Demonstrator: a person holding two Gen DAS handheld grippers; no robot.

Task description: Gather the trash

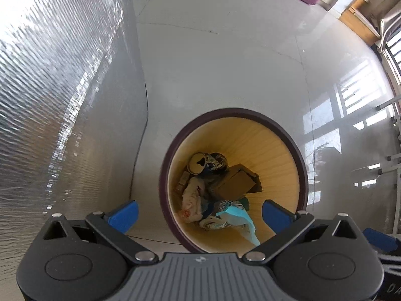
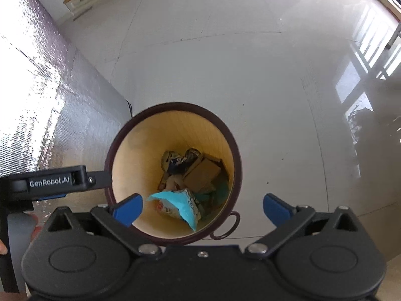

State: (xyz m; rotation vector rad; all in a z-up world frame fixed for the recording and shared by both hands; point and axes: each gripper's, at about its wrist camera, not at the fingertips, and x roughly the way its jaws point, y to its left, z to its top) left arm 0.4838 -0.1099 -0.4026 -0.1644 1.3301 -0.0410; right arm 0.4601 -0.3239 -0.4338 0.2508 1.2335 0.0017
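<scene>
Both spread empty — left hand-held gripper, right hand-held gripper — above bin rim; open floor beyond.

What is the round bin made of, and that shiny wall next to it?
The bin looks like plastic or wood-look board: pale yellow inside with fine ribbed lines, under a dark maroon rim. The shiny sheet looks like embossed metal foil: silvery, dimpled, glinting with light.

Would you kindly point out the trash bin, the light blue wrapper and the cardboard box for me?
trash bin (image 2: 234,138), right wrist view, on its dark rim.
light blue wrapper (image 2: 175,200), right wrist view, on its blue face.
cardboard box (image 1: 234,184), left wrist view, on its brown top panel.
</scene>
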